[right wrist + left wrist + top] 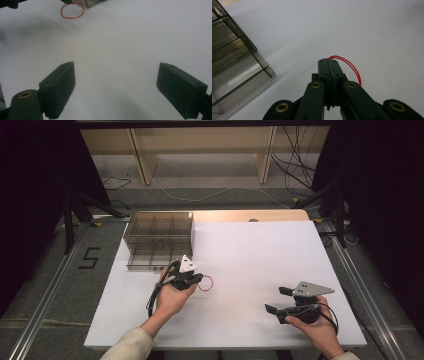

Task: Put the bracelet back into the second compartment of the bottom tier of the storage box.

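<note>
Red loop of thin cord (205, 282) hangs pinched at the tip of the left gripper (198, 279), whose jaws are clenched on it, just above the white bench (260, 255) near its left side. Just beyond, at the far left corner, stands a clear compartment box (159, 239). Well apart at the near right, the right gripper (278, 300) is released, jaws wide and holding nothing.
</note>
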Available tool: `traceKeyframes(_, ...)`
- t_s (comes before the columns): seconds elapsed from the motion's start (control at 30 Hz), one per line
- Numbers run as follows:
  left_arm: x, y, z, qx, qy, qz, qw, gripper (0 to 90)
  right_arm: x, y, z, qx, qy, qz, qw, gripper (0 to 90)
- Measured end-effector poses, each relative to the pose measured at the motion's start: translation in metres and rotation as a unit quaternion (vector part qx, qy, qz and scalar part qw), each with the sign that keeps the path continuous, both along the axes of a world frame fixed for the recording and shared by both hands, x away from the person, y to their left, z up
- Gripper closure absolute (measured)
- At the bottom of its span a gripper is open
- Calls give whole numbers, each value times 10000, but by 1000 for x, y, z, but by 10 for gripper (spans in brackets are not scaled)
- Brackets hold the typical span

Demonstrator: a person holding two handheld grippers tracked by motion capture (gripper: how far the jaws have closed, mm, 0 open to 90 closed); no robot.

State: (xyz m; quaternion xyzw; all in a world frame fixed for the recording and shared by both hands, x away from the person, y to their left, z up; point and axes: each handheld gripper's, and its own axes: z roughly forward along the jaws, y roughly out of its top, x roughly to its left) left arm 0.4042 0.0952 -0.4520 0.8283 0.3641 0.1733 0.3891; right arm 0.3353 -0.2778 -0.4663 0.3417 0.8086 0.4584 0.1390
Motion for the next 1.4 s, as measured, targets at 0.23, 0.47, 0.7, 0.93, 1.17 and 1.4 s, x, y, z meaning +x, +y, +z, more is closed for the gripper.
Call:
traceKeyframes(0.23,1,4,4,3,-59,77,10000,898,-1,0,1,-6,-11,-2,10000,162)
traceKeyframes(0.47,3,10,7,-10,-106,172,9998,898,0,0,0,-8,-3,-3,10000,163)
traceKeyframes(0.7,5,15,9,6,-125,254,9996,898,-1,0,0,-25,-7,7,10000,163)
traceKeyframes(0.93,6,19,11,19,-139,306,9994,898,0,0,0,-31,-9,11,10000,163)
traceKeyframes(1.17,7,22,12,17,-138,350,9993,898,0,0,0,-35,-7,7,10000,163)
traceKeyframes(1.4,7,25,14,7,-177,396,9991,898,-1,0,0,-29,-4,1,10000,163)
